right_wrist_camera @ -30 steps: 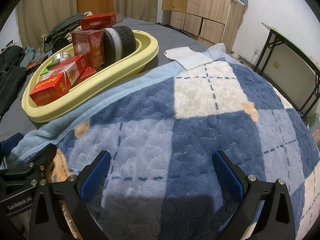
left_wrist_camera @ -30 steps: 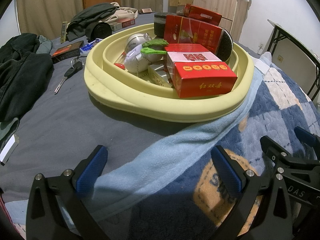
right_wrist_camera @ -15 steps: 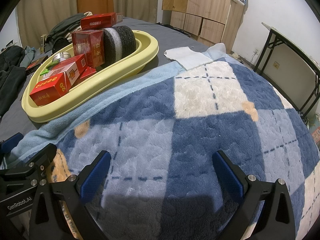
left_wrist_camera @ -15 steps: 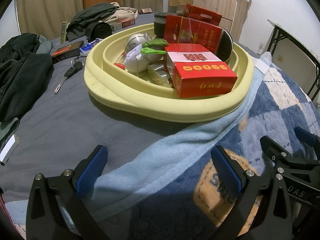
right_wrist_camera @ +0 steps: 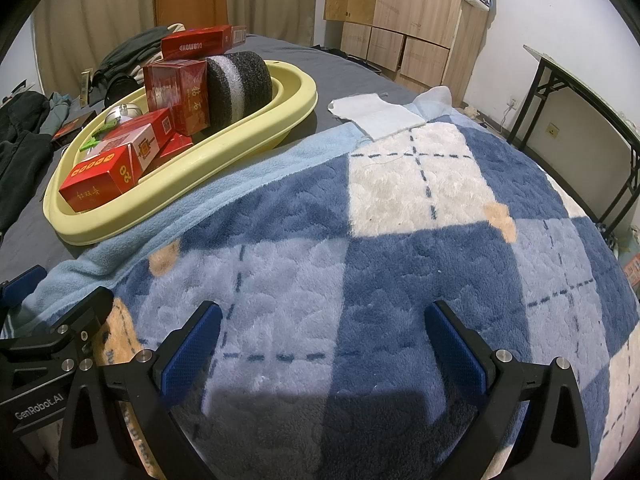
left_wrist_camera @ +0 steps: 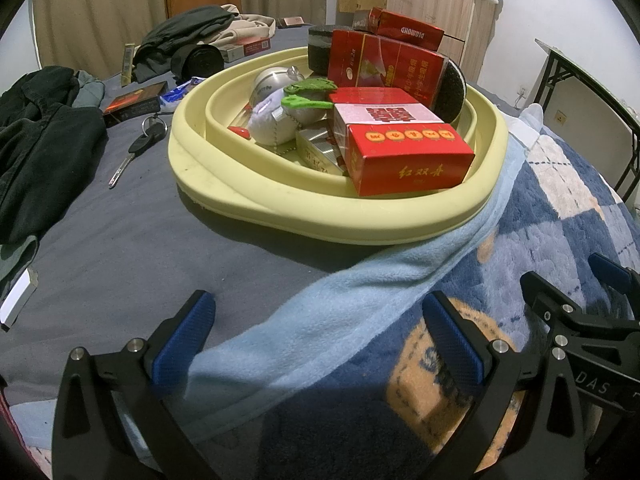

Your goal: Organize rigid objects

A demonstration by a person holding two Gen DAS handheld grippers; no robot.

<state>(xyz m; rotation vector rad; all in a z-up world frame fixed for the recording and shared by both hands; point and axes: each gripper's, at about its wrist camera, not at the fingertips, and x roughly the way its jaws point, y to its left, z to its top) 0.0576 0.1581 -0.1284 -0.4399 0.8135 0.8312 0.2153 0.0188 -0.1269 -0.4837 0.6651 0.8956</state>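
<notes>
A pale yellow basin [left_wrist_camera: 224, 184] sits on the bed and also shows in the right wrist view [right_wrist_camera: 256, 136]. It holds several red boxes [left_wrist_camera: 404, 156], a dark foam roll [right_wrist_camera: 240, 84], a round metal tin [left_wrist_camera: 272, 82], a white plush with green clips [left_wrist_camera: 272, 124] and a silver box [left_wrist_camera: 316, 152]. My left gripper [left_wrist_camera: 318, 338] is open and empty, low over the blanket edge in front of the basin. My right gripper [right_wrist_camera: 322, 350] is open and empty over the blue plaid blanket [right_wrist_camera: 400, 240], right of the basin.
A key [left_wrist_camera: 136, 148], a dark flat box [left_wrist_camera: 134, 102] and black clothes [left_wrist_camera: 40, 140] lie on the grey sheet left of the basin. More clothes and boxes lie behind it. A white cloth [right_wrist_camera: 376, 114] lies on the bed; a folding table [right_wrist_camera: 584, 96] stands at right.
</notes>
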